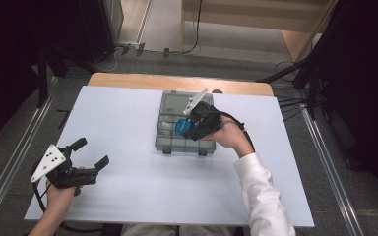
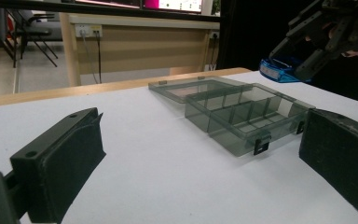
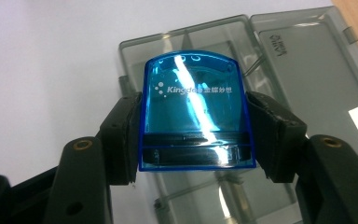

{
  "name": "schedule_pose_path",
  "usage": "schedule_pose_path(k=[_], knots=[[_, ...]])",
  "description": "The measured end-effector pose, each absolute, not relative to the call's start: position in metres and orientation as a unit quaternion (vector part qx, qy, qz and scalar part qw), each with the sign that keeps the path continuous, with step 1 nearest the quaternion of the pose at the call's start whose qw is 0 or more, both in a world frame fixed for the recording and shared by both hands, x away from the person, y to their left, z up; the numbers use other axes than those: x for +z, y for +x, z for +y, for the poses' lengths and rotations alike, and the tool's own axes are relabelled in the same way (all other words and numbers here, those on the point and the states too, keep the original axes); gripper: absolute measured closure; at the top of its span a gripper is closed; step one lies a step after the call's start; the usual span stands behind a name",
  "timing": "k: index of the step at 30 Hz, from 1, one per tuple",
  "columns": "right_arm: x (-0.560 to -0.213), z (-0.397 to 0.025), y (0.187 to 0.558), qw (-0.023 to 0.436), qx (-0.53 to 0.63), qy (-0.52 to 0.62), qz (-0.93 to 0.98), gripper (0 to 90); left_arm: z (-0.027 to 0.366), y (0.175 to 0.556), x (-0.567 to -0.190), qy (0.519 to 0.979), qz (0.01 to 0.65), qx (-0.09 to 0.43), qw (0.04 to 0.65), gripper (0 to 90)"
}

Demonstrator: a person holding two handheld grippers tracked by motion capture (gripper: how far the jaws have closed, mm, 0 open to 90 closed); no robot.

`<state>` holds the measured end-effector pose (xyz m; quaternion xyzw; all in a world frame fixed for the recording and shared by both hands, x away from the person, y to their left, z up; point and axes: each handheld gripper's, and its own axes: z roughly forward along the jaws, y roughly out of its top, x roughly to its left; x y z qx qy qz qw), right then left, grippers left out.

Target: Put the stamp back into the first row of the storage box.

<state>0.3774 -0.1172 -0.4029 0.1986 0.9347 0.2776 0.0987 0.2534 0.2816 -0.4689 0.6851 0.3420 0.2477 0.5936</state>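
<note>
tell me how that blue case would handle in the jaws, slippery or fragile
The blue case looks like glossy hard plastic with strong glare, so it is probably slick against the right gripper, which clamps its two side edges. It seems stiff and thin-walled, likely light. Held above the open box, it could slip if the grip loosened.

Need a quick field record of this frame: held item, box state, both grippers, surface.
held item: blue translucent case, white lettering on its face, clamped by its two sides
right gripper: shut on the blue case, held above the organizer box
organizer box: grey, see-through, divided into compartments, lid open and lying flat behind it
box latches: two on the near edge, undone
left gripper: open, fingers spread, nothing between them, near the table's left front
surface: white sheet on a wooden table
</note>
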Motion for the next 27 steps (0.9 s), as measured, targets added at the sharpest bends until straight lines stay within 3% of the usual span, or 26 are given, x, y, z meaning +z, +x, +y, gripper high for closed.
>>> schedule_pose_path(k=[18,27], knots=[[-0.442,-0.137,0.429,0.120,0.284,0.209,0.928,41.9,0.281,0.253,-0.469,0.688,0.340,0.243,0.594,0.0],[-0.452,-0.130,0.433,0.125,0.278,0.186,0.934,41.8,0.281,0.253,-0.469,0.687,0.342,0.243,0.593,0.0]])
